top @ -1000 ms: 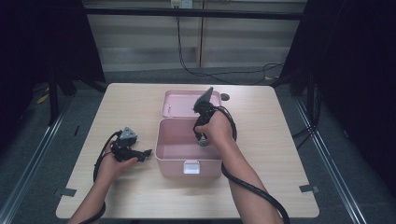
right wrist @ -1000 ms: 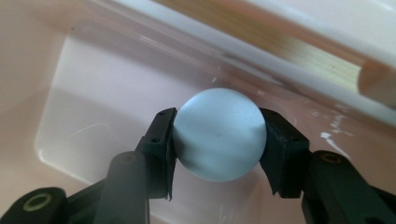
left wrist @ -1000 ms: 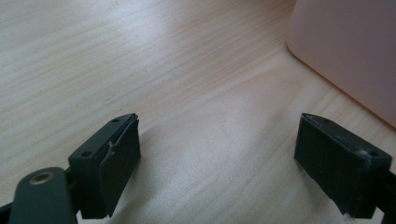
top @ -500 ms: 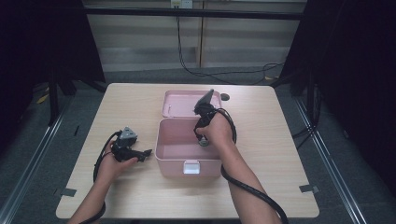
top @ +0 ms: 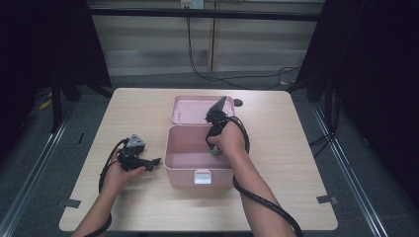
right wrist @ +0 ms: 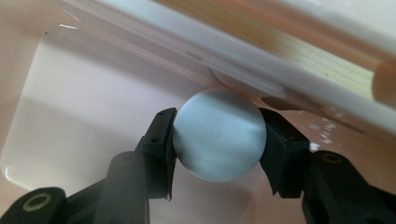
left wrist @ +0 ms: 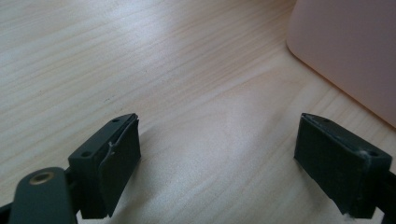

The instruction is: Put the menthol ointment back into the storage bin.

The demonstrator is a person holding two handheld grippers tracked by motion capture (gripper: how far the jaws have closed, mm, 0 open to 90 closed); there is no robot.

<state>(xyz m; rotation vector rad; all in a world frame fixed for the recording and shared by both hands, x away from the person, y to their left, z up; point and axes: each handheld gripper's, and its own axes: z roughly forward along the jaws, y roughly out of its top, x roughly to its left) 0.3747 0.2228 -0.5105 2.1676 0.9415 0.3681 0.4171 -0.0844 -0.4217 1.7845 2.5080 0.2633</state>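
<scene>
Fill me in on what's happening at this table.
A person works at a wooden table with a gripper in each hand. The right gripper is shut on a pale round ball and holds it inside the open pink box, near one of its walls. The box's lid is folded back behind it. The left gripper rests with its jaws open over bare tabletop just left of the box, holding nothing.

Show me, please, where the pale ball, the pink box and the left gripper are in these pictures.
pale ball [right wrist: 218, 135], right gripper view, middle of its round front.
pink box [top: 184, 173], high view, its front wall left of the latch.
left gripper [left wrist: 217, 161], left gripper view, midway between its two open fingers.
</scene>
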